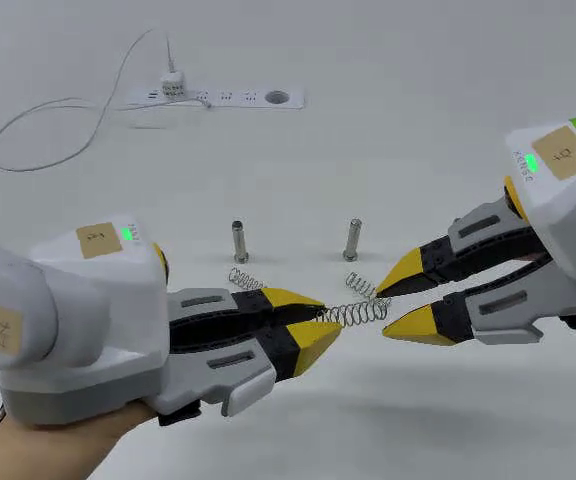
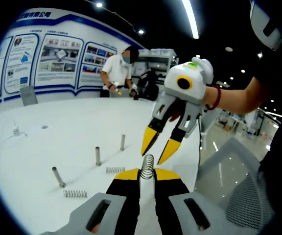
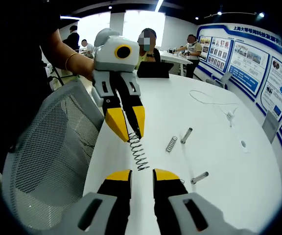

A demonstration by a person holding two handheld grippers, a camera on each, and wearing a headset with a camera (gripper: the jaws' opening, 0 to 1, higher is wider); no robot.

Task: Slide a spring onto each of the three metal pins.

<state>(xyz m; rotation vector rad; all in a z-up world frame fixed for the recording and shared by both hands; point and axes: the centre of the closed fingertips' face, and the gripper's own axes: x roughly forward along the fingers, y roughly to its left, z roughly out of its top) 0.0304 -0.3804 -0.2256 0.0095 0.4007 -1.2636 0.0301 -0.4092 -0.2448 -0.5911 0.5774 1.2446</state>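
Progress: nothing mounted yet. The pins (image 2: 98, 155) stand bare on the table (image 1: 408, 140), three of them in the left gripper view, out past the left jaws and off to their side. In the head view two upright pins sit beyond the gap between the two grippers. One loose spring (image 1: 246, 280) lies on the table just beyond the left jaws. A second loose spring (image 1: 365, 286) lies just beside the upper right jaw tip. All three placements are left to do, as I judge it.

Left gripper (image 1: 318, 318): jaws closed down on one end of the held spring (image 1: 358, 313), which sticks straight out ahead of the tips, off the table. A hand grips the body from below, and the jaws point across toward the other gripper.

Right gripper (image 1: 396, 300): jaws clearly parted, gripping nothing. The spring's free end sits right at the mouth, about between the tips. Contact with either tip: cannot tell. The right gripper comes in nose to nose with the left, angled slightly downward.

Looks like a handover or a re-grip of the spring mid-air, before going to a pin.
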